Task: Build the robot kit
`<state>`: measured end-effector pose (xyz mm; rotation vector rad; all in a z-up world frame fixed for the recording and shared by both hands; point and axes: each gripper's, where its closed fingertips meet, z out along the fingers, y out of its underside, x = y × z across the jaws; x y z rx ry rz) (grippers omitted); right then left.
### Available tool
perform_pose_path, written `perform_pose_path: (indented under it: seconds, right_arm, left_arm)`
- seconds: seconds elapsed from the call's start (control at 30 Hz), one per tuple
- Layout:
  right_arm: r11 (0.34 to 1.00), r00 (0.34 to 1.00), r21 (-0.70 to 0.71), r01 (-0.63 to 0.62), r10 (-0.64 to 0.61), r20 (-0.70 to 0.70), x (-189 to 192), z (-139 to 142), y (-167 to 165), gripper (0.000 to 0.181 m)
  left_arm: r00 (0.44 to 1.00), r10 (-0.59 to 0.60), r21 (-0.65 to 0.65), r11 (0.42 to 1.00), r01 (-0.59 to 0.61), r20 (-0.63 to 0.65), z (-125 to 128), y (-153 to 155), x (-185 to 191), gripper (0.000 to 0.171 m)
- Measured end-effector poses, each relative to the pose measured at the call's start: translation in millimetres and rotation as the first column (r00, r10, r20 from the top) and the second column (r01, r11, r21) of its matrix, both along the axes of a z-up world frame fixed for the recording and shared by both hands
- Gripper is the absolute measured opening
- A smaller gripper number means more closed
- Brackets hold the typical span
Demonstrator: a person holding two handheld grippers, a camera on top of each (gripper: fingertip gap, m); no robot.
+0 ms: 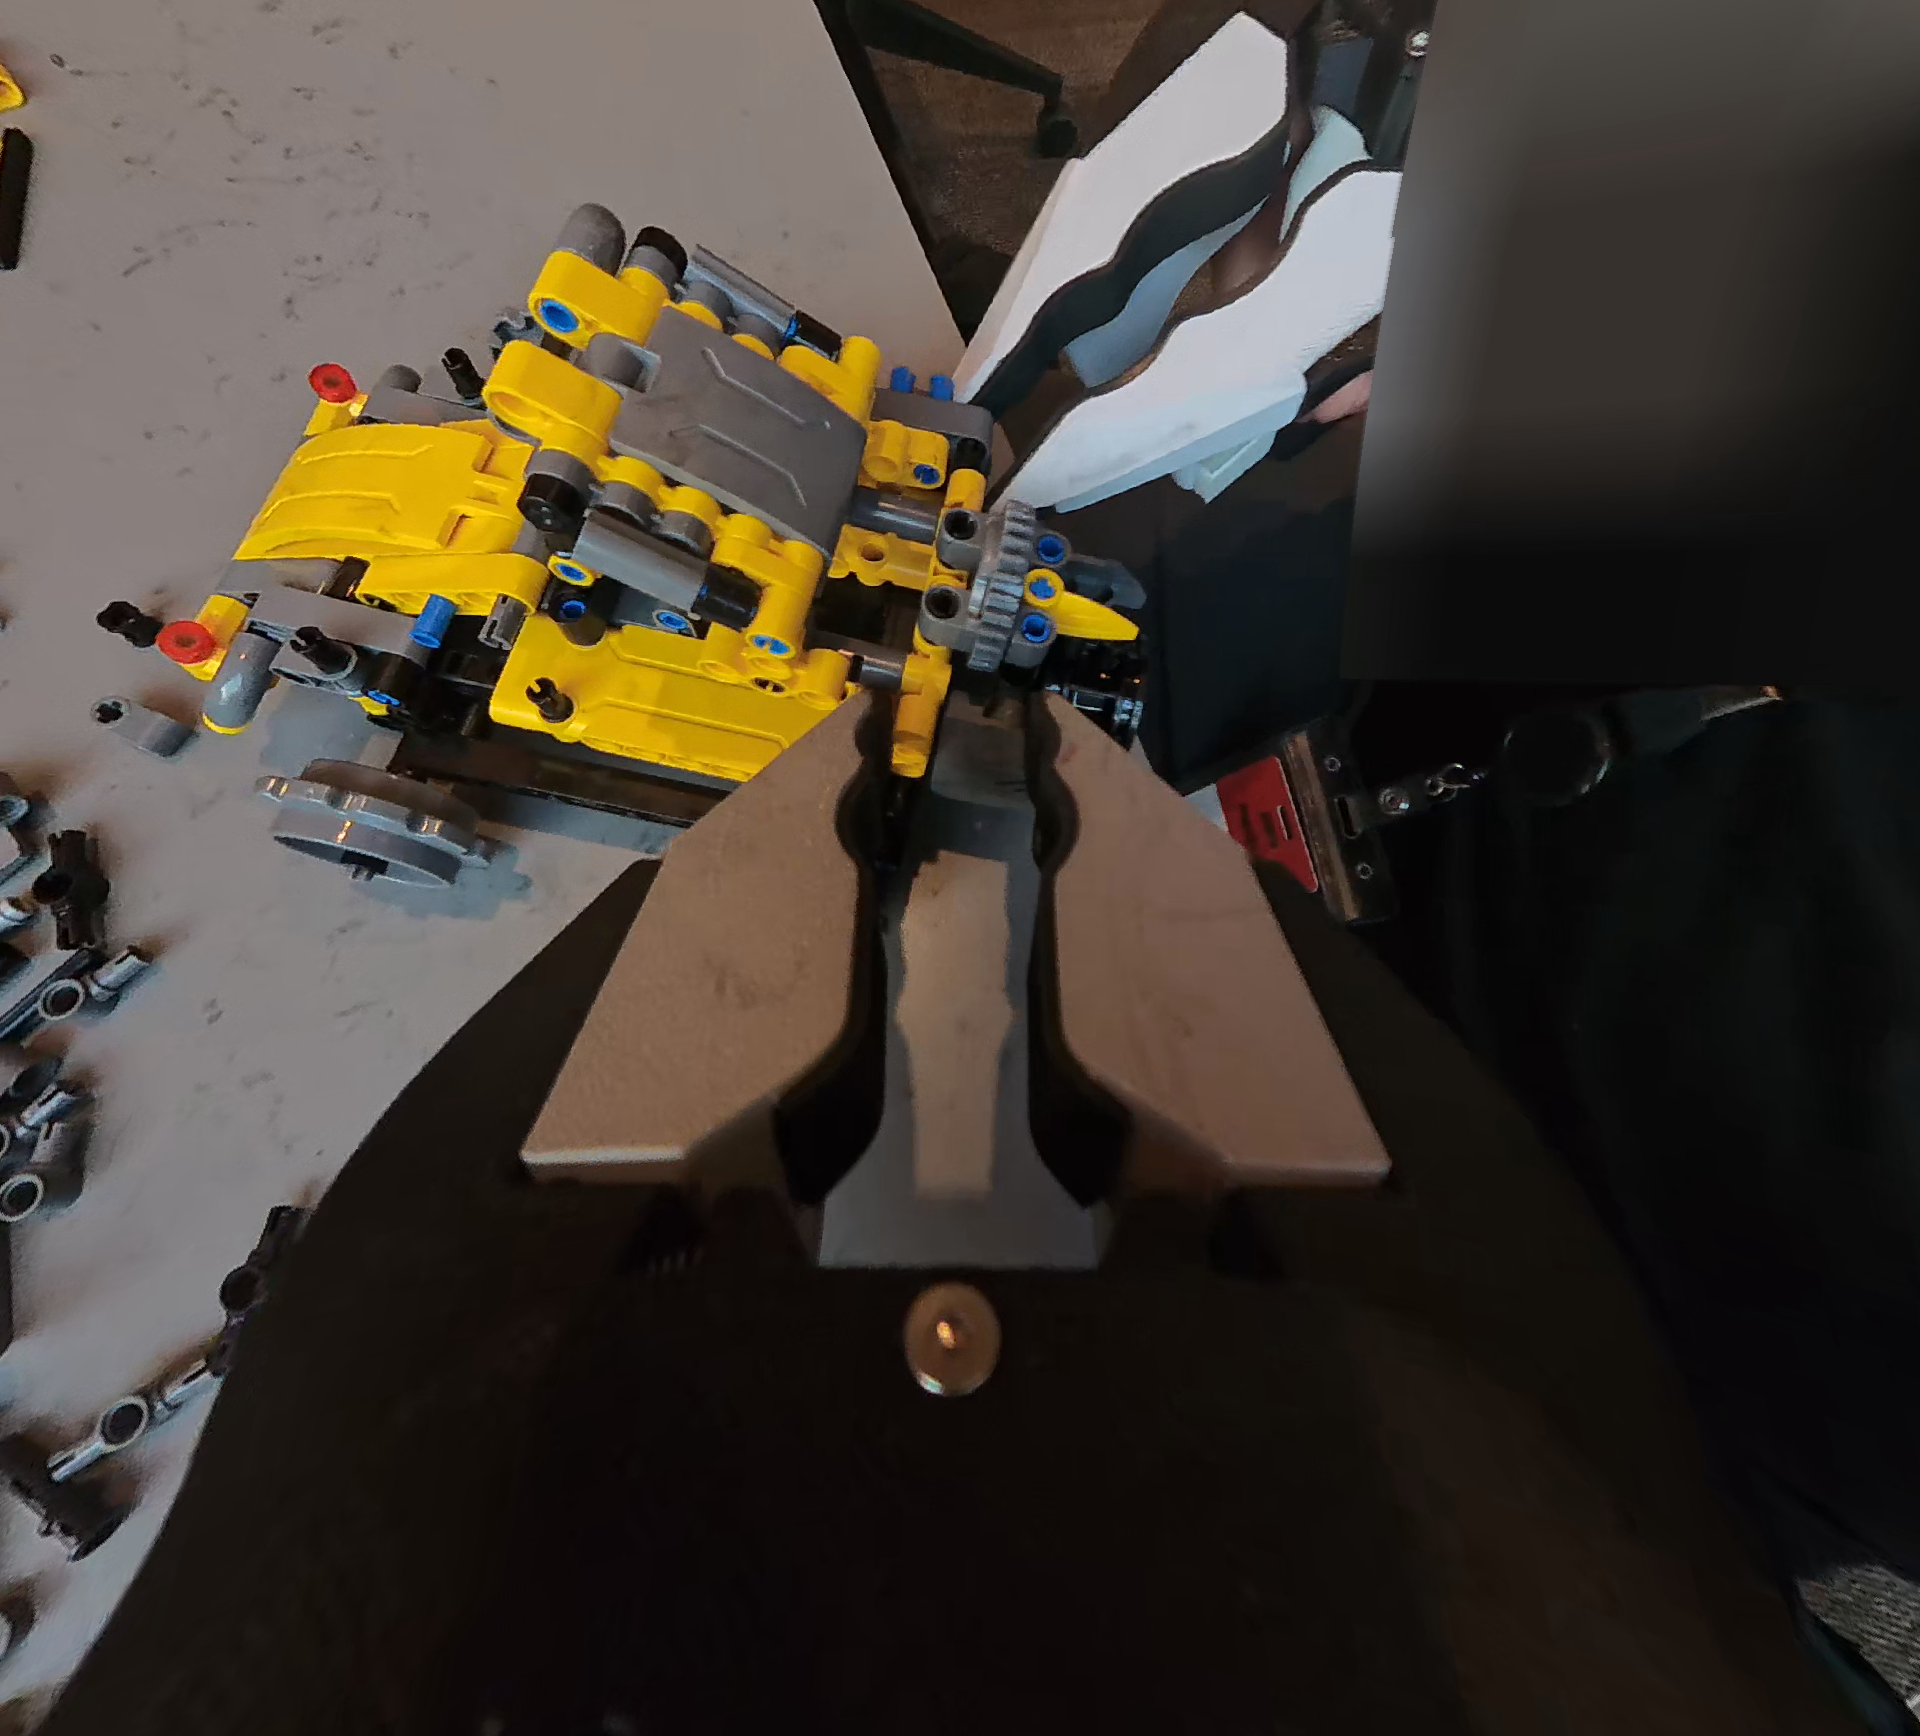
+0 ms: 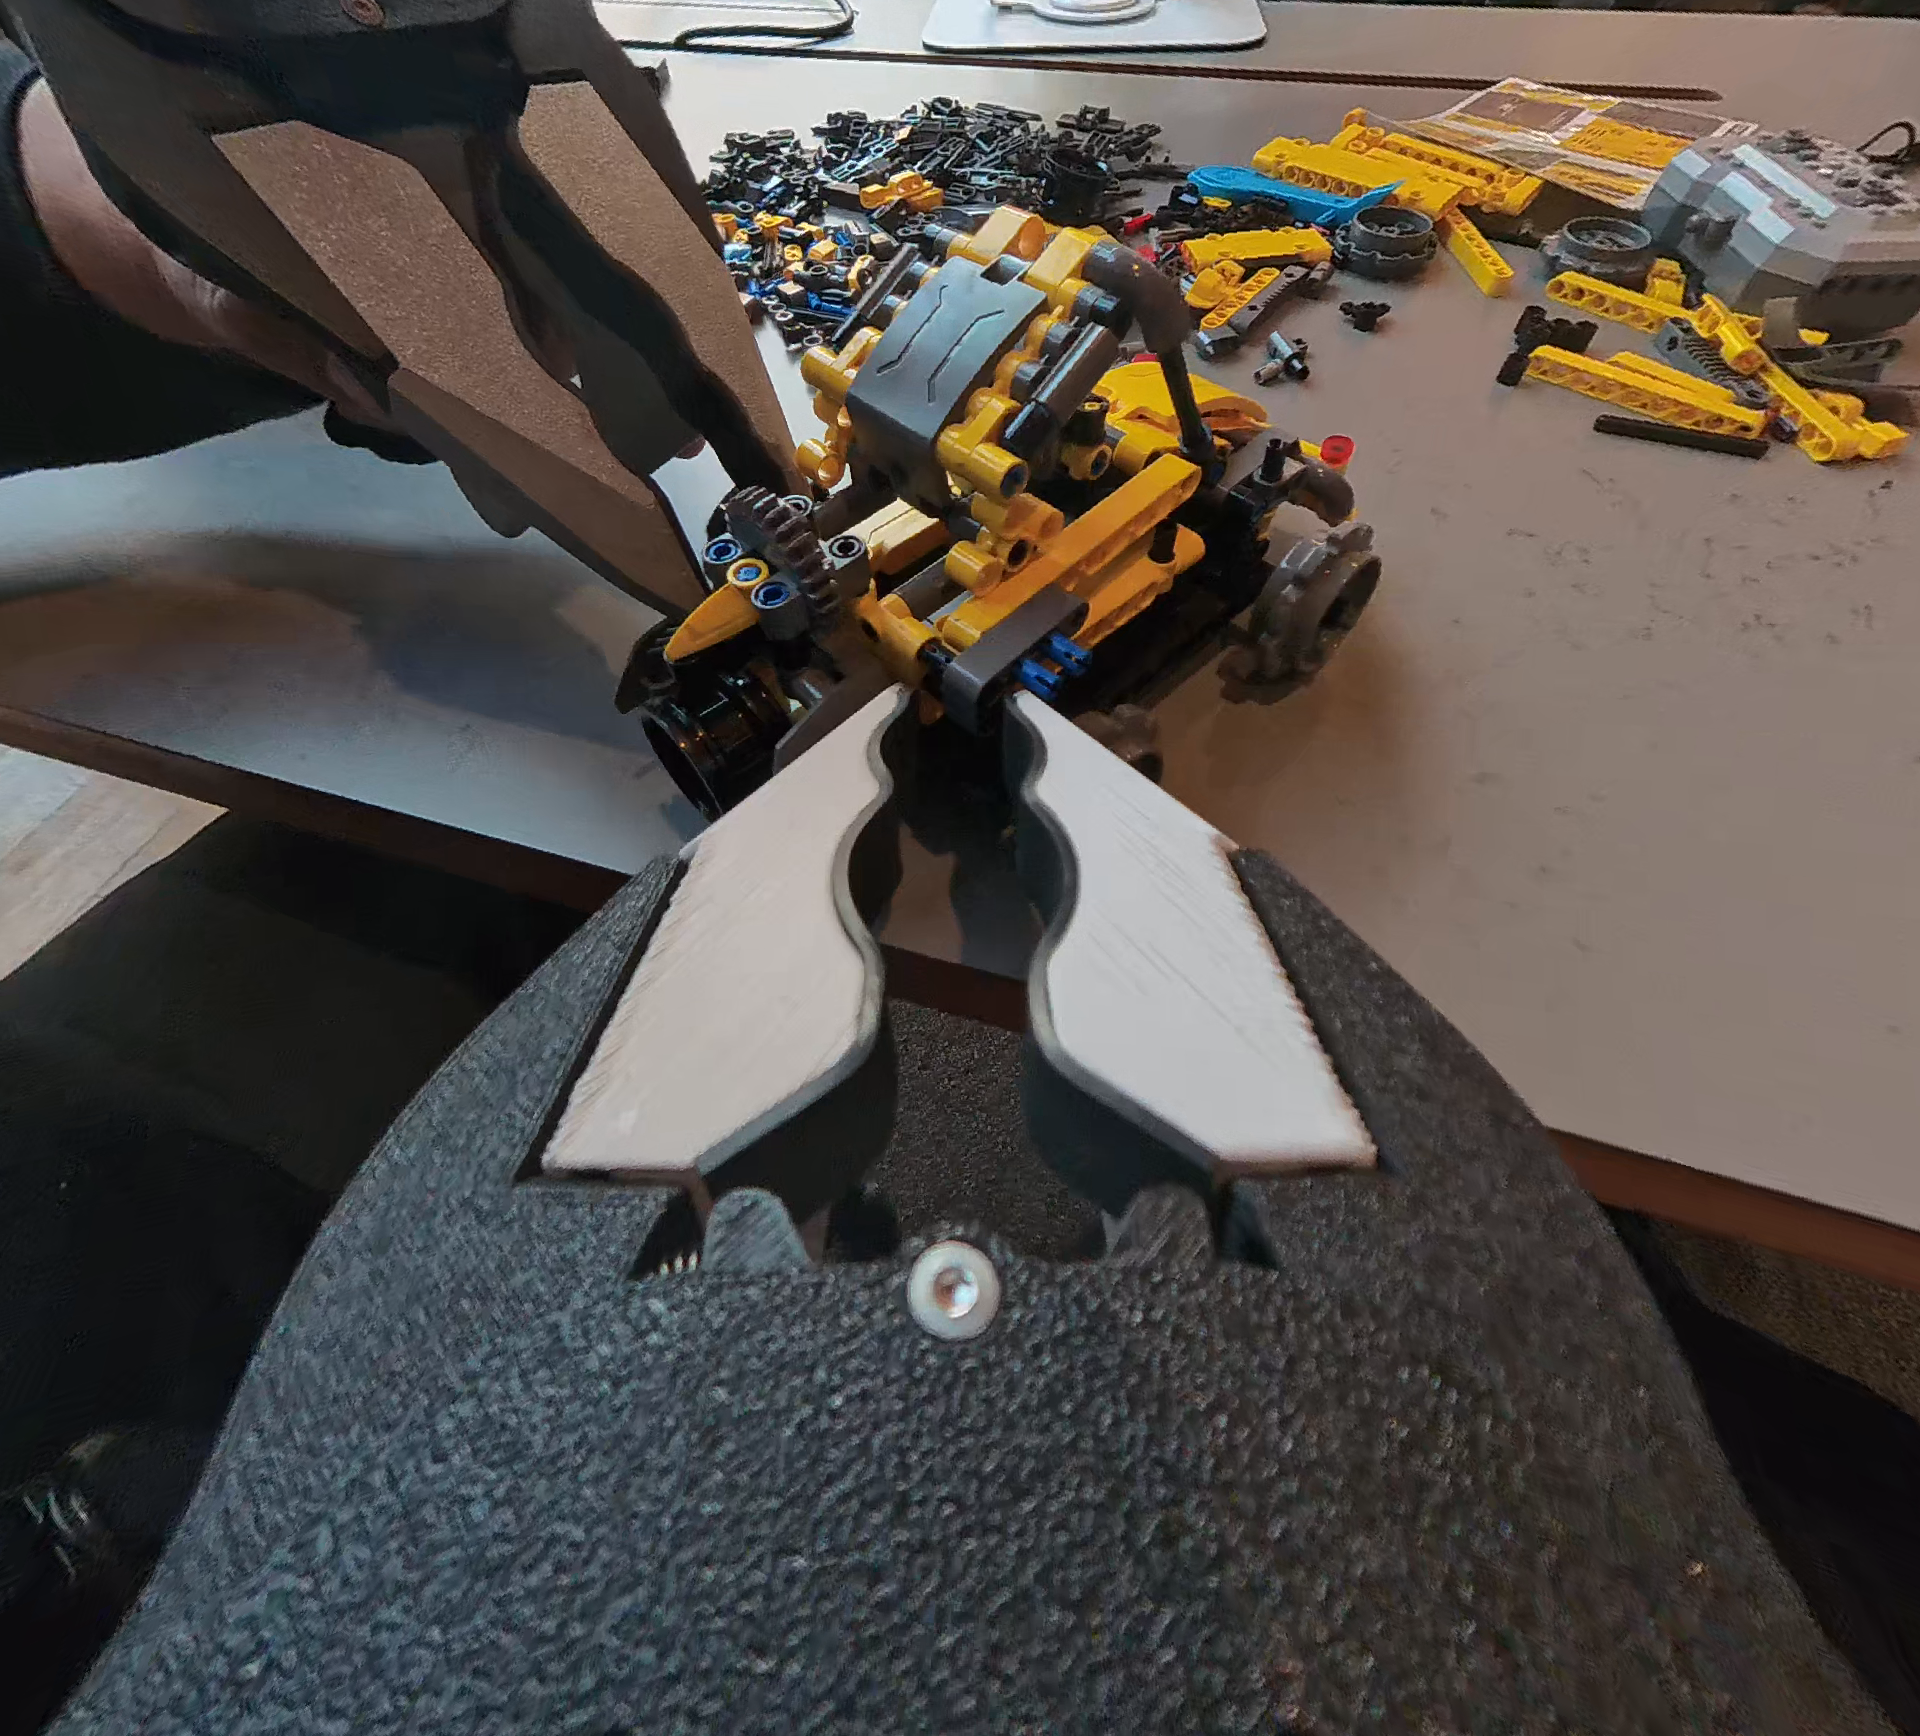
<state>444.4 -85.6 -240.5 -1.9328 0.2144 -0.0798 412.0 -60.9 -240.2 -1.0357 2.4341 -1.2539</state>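
At the centre of both views we see a half-built yellow, grey and black plastic brick vehicle (image 2: 1039,481), resting at the near edge of a pale grey table (image 2: 1558,803). Its dark toothed gear (image 2: 790,548) faces the edge.

In the right wrist view our white-fingered right gripper (image 2: 954,712) comes in from the bottom centre. Its jaws are narrowed around a dark grey beam with blue pins (image 2: 1013,652) on the vehicle's near side, apparently clamping it.

Our grey-fingered left gripper (image 1: 956,710) reaches in from the upper left of that frame. In its own view its tips close on the yellow and grey framing just below the gear, seemingly pinching it.

Loose yellow beams (image 2: 1662,377) and a pile of small black connectors (image 2: 935,138) lie beyond, toward the upper right.
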Motion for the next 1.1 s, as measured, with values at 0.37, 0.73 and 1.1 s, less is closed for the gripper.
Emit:
perform_pose_path:
  seconds: [0.37,0.73,1.1]
  right_arm:
    - [0.998,0.995,-0.062,-0.002,0.008,0.097,5.1,-1.1,2.1,0.012]
    - [0.997,0.998,-0.065,-0.043,0.04,-0.038,7.3,-0.8,2.2,0.009]
    - [0.971,0.987,-0.192,-0.145,0.155,0.036,7.8,-1.9,0.0,0.006]
  left_arm:
    - [0.998,0.062,0.036,0.998,-0.061,-0.027,-1.1,2.3,5.9,0.022]
    - [0.995,0.091,0.056,0.995,-0.088,-0.049,-1.2,1.9,8.0,0.021]
    - [0.994,0.082,0.113,0.991,-0.073,-0.077,-2.0,0.5,8.9,0.02]
